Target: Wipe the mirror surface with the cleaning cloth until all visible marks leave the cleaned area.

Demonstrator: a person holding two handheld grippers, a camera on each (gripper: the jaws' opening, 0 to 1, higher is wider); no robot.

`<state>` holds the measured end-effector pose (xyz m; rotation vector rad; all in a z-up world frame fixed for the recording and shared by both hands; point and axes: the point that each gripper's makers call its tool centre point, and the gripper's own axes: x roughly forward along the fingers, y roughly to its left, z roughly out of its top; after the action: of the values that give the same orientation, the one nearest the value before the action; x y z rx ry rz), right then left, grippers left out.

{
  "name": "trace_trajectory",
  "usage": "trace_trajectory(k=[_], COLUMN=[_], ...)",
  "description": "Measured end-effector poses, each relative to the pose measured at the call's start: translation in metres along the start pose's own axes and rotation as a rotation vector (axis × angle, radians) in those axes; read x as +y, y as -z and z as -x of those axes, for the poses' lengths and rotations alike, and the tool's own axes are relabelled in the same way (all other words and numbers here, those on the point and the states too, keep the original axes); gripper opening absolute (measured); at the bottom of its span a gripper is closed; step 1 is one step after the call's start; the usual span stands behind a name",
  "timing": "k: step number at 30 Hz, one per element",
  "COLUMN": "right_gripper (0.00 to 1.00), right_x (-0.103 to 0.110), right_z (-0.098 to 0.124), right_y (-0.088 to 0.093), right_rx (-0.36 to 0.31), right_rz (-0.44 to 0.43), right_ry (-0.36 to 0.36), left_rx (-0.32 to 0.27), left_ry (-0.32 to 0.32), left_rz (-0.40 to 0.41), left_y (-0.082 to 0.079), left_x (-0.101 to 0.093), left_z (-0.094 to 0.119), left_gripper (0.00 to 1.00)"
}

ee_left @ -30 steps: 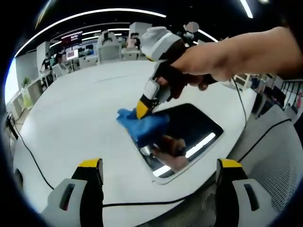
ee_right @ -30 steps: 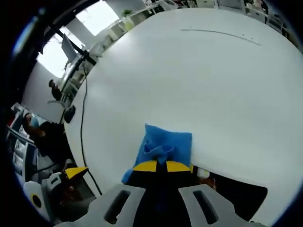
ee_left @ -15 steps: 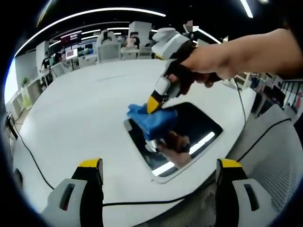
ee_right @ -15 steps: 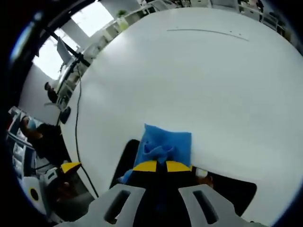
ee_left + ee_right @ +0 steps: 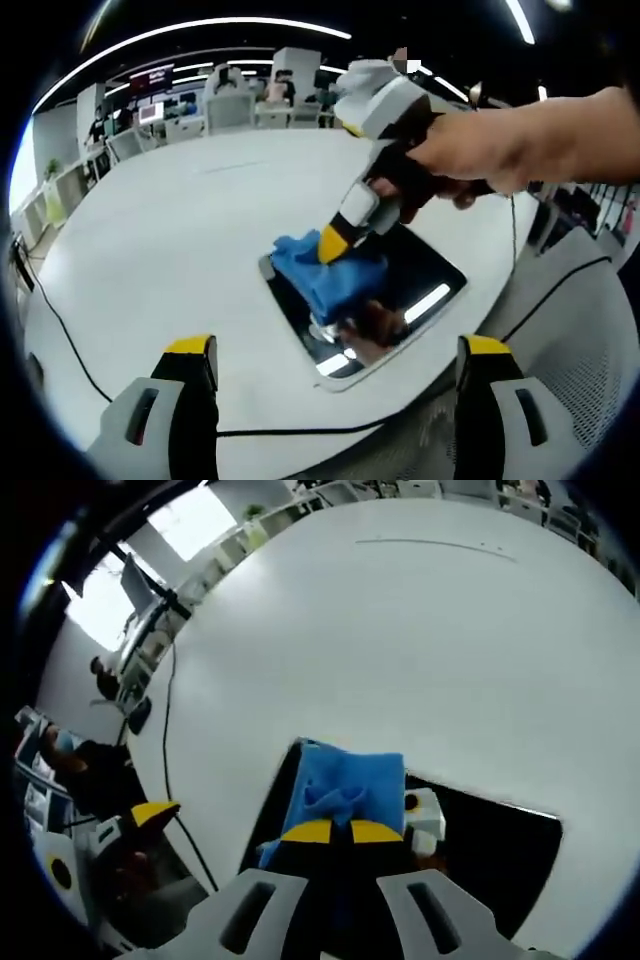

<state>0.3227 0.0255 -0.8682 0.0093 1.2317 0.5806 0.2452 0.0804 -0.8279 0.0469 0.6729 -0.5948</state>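
— While I hold both tools over the white table (image 5: 150, 250), what do you make of the mirror (image 5: 425, 265)?

— I see it lying flat near the table's rim, a dark rounded rectangle with a pale border, glossy enough to reflect a ceiling light strip. In the right gripper view the mirror (image 5: 500, 850) spreads black under my tool.

— And my right gripper (image 5: 333, 243)?

— Its yellow-tipped jaws are pinched together on the cleaning cloth (image 5: 325, 275), pressing it onto the mirror's near-left part. From its own camera, the right gripper (image 5: 333, 831) has its tips closed tight, with the cleaning cloth (image 5: 345, 785), blue and crumpled soft, bunched ahead of them at the mirror's edge.

— Any change from a second ago?

— Yes: the cloth then hung half off the mirror's left edge; now it sits further onto the glass.

— My left gripper (image 5: 335, 350)?

— I see its jaws spread wide, holding nothing, hovering short of the table's edge.
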Motion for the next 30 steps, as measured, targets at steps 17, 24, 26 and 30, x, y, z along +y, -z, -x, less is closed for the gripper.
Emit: trace_trajectory(k=[17,24,26,30], right_gripper=[0.0,0.0,0.0,0.0], right_x=[0.03,0.045,0.048,0.047], right_z=[0.009,0.011,0.012,0.01], right_y=[0.058,0.075,0.078,0.077], right_rx=[0.053,0.103,0.129,0.123], right_rz=[0.008,0.018,0.001,0.018], right_ry=[-0.069,-0.108,-0.129,-0.128], left_rx=[-0.088,-0.075,-0.074,-0.071], left_ry=[0.018,0.01,0.009,0.006], left_rz=[-0.084,-0.091,-0.089,-0.081], left_y=[-0.02,-0.017,-0.018,-0.017], left_x=[-0.01,-0.008,-0.008,-0.007], left_z=[0.005,0.005,0.005,0.005], left_gripper=[1.0,1.0,1.0,1.0])
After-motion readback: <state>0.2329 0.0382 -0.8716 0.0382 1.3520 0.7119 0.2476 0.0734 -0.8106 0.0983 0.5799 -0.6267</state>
